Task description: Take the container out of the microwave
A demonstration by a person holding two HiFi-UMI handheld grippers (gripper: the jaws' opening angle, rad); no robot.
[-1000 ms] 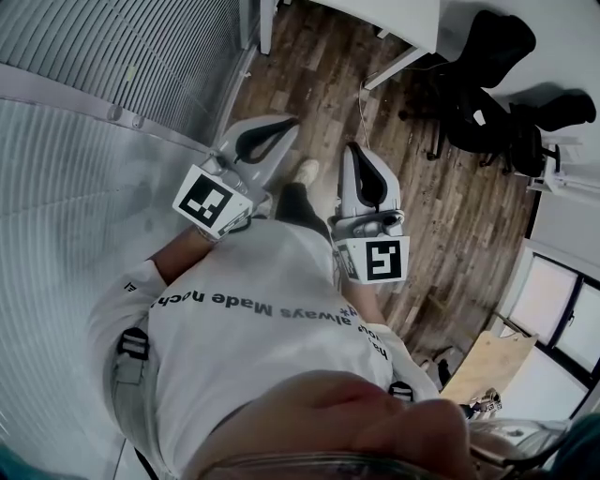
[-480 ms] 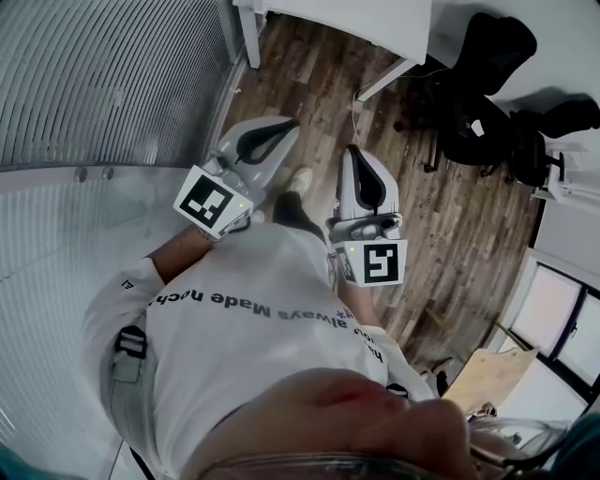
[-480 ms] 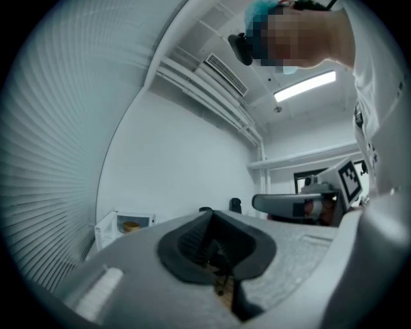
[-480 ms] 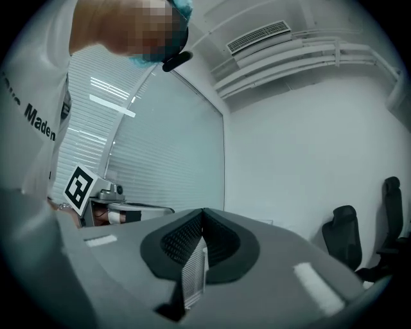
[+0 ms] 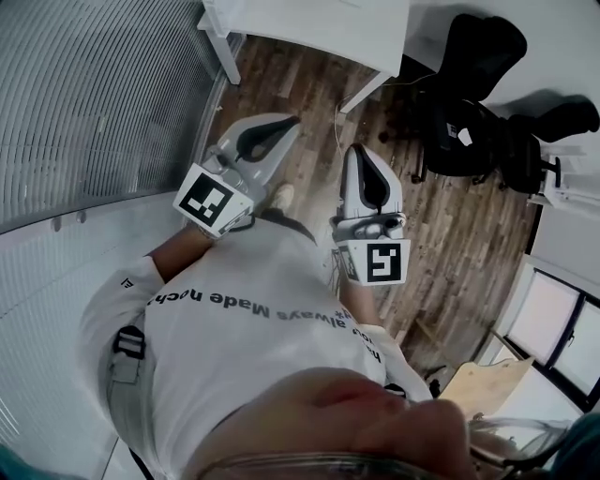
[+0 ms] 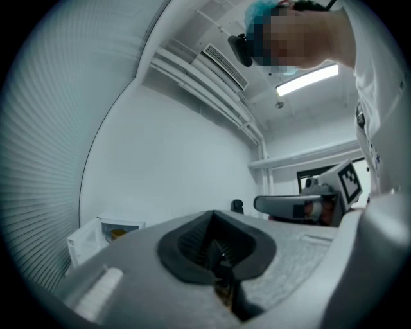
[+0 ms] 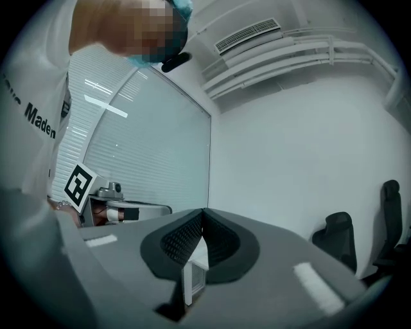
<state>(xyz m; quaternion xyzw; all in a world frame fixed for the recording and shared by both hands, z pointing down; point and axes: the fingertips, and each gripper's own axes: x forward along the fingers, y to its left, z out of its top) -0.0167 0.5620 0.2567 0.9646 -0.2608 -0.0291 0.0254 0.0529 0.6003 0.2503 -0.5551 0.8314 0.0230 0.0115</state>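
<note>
The left tongs (image 6: 215,222) are pressed together, the ribbed black pads meeting along one seam with only pad against pad. The right tongs (image 7: 203,218) are likewise shut tight, their dimpled black pads joined at the tips. A narrow slot behind the tips shows a pale strip too unclear to name. Each pair has a smooth, matte grey shell that swells round a dark, teardrop-shaped rubber hollow. Each also carries a white cube printed with a black square marker, one on the left (image 5: 208,200) and one on the right (image 5: 375,262). From the head view the left tongs (image 5: 291,120) and right tongs (image 5: 355,150) sit side by side, near each other but apart, in front of the person's white printed shirt (image 5: 253,328). Far ahead of the left tongs and off to their left stands the microwave (image 6: 96,238), a small white box against a plain white wall with its door swung open. A small yellowish shape inside it looks to be the container (image 6: 117,231), well apart from both tongs. Below the tongs lies a brown plank floor (image 5: 450,225). Beyond their tips stands a white bench (image 5: 309,28). To the right of the right tongs sit black padded chairs (image 5: 469,103), and to the left of the left tongs runs a finely ribbed wall (image 5: 94,103).
</note>
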